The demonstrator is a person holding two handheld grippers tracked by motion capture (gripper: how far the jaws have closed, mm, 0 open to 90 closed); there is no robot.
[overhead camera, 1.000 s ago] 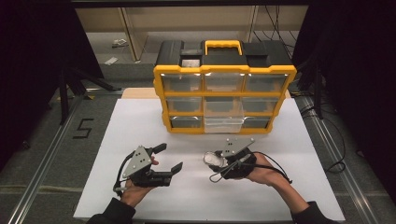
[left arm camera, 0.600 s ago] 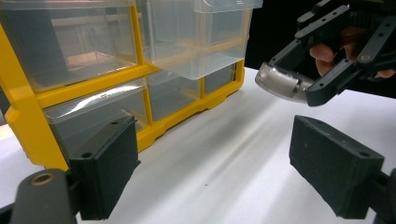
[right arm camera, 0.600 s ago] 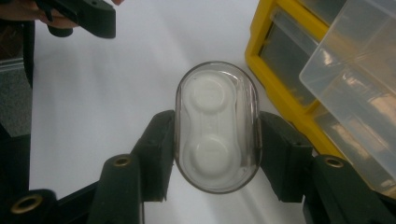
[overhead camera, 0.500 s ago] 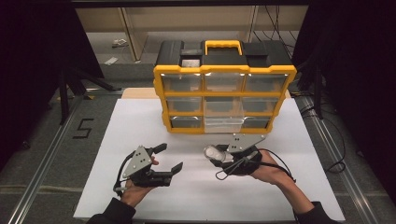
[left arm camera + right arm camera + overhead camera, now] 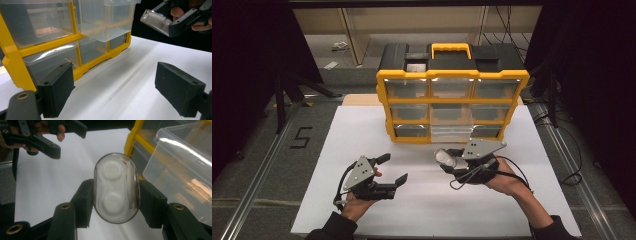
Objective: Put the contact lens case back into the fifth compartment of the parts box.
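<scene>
A clear oval case [image 5: 116,187] with two round white wells is clamped between the jaws of my right gripper [image 5: 116,203], held above the white mat. In the high view the case [image 5: 443,157] and right gripper [image 5: 449,161] hover just in front of a yellow and black drawer organizer [image 5: 452,75]. Its bottom middle clear drawer [image 5: 451,132] is pulled out, and it looks empty in the right gripper view [image 5: 185,162]. My left gripper [image 5: 393,169] rests low on the mat to the left, open with nothing between its jaws [image 5: 117,92].
The organizer holds several clear drawers, the others pushed in, and has a yellow carry handle [image 5: 451,48] on top. A white mat [image 5: 362,135] covers the table, with grey floor and metal rails on either side. A cable [image 5: 517,167] trails from the right gripper.
My right gripper has risen and moved forward toward the open drawer with the case in it. The left gripper has stayed where it was.
</scene>
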